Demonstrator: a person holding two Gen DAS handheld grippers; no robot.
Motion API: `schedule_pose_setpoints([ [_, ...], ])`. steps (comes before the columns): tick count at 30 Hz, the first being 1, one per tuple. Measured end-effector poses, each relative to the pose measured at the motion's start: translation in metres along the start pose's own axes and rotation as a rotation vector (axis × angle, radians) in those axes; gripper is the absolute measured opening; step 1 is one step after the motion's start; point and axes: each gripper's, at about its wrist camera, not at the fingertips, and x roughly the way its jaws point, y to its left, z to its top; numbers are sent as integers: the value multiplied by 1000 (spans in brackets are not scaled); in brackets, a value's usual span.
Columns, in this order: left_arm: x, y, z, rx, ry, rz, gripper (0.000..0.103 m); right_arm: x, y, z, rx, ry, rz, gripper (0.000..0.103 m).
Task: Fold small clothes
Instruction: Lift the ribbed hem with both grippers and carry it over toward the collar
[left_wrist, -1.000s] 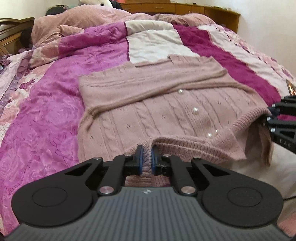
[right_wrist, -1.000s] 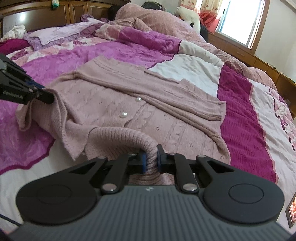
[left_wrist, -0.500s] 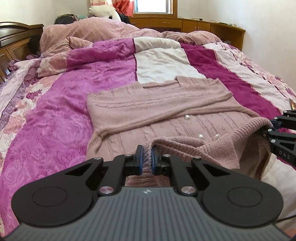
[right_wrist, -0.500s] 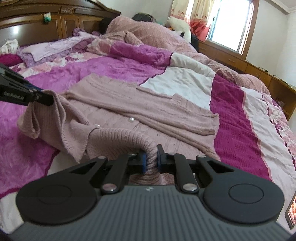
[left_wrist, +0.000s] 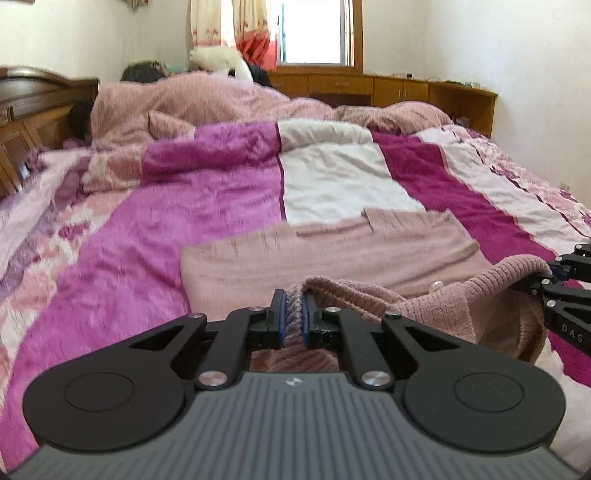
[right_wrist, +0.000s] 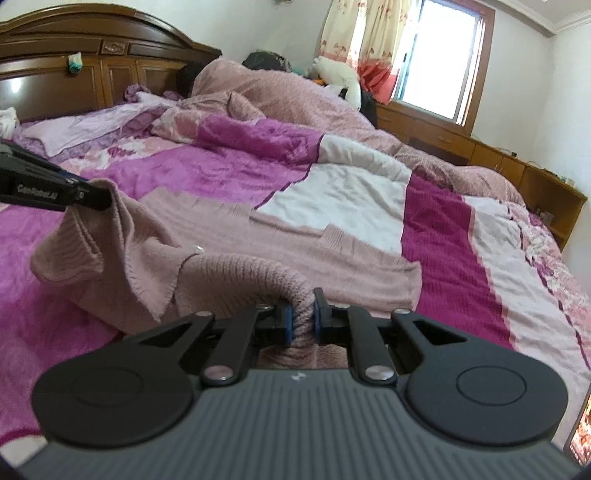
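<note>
Both the left gripper (left_wrist: 291, 317) and the right gripper (right_wrist: 302, 323) pinch the pink sweater's (left_wrist: 332, 254) ribbed hem; the lifted hem hides its front, one button (right_wrist: 198, 250) showing.

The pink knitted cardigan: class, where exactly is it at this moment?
In both views the pink knitted cardigan lies on the purple-and-white quilt, its near hem lifted between the left gripper and the right gripper.

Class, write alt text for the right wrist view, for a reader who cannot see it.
The right gripper pinches the ribbed hem of a pink knitted cardigan, lifting it off a bed with a magenta, pink and white quilt. At the left edge, the left gripper holds another part of the hem, which sags between them.
</note>
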Motion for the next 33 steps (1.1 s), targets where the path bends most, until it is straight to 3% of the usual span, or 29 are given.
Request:
schedule_pose_setpoints([
  [9,24,2,49,9,-104,23,8,30,-16,39,20,-63,-40,13],
  [14,52,2,82,34,-152,30,5,64,-24,56,34,-56,-44,13],
  [18,91,2,92,43,-86,5,5,105,-21,51,-1,1,-66,13],
  [23,122,5,75,45,28,-10,5,150,-28,28,26,124,-57,13],
  [26,130,9,58,43,87,-11,6,163,-30,14,67,178,-41,13],
  [30,129,15,38,12,147,-50,7,163,-26,5,66,178,-39,13],
  [33,125,16,26,-3,171,-65,31,161,-26,4,66,173,-38,13],
])
